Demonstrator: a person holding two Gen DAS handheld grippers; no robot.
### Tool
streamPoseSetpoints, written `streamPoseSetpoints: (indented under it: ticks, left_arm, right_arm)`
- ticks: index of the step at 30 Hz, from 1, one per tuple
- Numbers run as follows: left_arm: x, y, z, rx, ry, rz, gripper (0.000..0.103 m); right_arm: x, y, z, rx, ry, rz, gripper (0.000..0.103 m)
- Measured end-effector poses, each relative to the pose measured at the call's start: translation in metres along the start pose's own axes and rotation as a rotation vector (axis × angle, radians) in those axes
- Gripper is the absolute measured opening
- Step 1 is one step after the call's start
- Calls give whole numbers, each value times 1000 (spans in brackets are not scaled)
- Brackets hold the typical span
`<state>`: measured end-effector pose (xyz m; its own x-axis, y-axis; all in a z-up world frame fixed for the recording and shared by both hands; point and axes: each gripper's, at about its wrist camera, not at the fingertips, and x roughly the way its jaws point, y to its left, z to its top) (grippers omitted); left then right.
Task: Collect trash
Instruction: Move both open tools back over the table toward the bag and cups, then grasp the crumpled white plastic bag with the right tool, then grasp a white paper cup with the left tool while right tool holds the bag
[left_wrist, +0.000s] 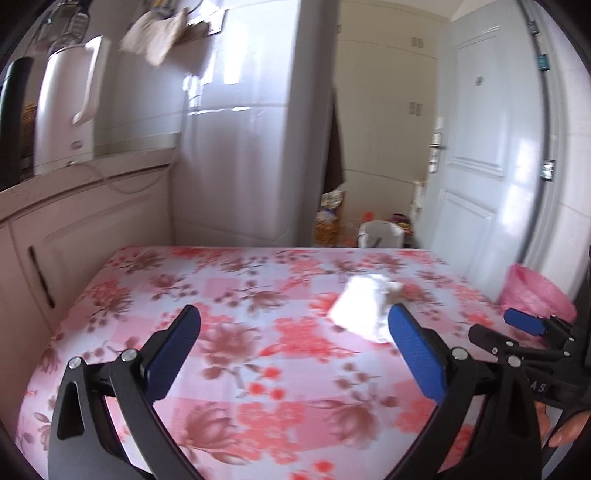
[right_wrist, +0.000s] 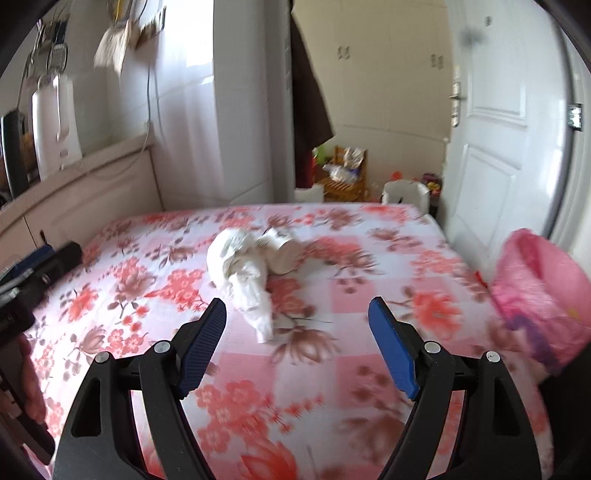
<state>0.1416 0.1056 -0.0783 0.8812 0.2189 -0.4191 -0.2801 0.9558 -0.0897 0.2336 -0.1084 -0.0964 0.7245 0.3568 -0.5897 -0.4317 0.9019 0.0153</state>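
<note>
I see both hand-held grippers, left (left_wrist: 293, 321) and right (right_wrist: 297, 314), spread and empty. The crumpled white tissue (right_wrist: 242, 269) lies mid-table (right_wrist: 369, 258), touching a paper cup (right_wrist: 282, 254); pink-lined bin (right_wrist: 543, 295) stands beside the table.

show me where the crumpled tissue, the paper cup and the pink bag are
Crumpled tissue (right_wrist: 240, 273): right wrist view, middle of the wad.
Paper cup (right_wrist: 282, 254): right wrist view, its side wall.
Pink bag (right_wrist: 543, 295): right wrist view, its outer side.

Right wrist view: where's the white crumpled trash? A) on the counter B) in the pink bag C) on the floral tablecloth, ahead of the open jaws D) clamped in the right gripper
C: the white trash lies on the tablecloth, beyond the right gripper, whose jaws stand open with nothing between them.
</note>
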Motion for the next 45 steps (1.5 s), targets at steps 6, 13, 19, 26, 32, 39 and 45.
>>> streamPoseSetpoints:
  ticks: [6,13,19,26,32,39,45]
  left_arm:
    - [17,25,-3,-48,34,57,98]
    - [26,38,-3,-61,44,102,98]
    - [37,38,-3,-53,63,103,98]
    - [46,35,2,-42,63,116,98]
    - [59,12,4,-5,80,92,98]
    - [84,-40,3,56,113,25,98]
    - [113,-85,6,60,131,-11,98]
  right_arm:
    - [66,21,14,-24,82,52,75]
    - [117,47,39,-42,118,106,75]
    - [146,53,40,-19,186,100,75]
    - [132,45,29,-30,181,130,49]
    - [92,16,21,1,131,146,47]
    - [58,-45,12,102,82,73,47]
    - [40,-93,1,169,62,3,47]
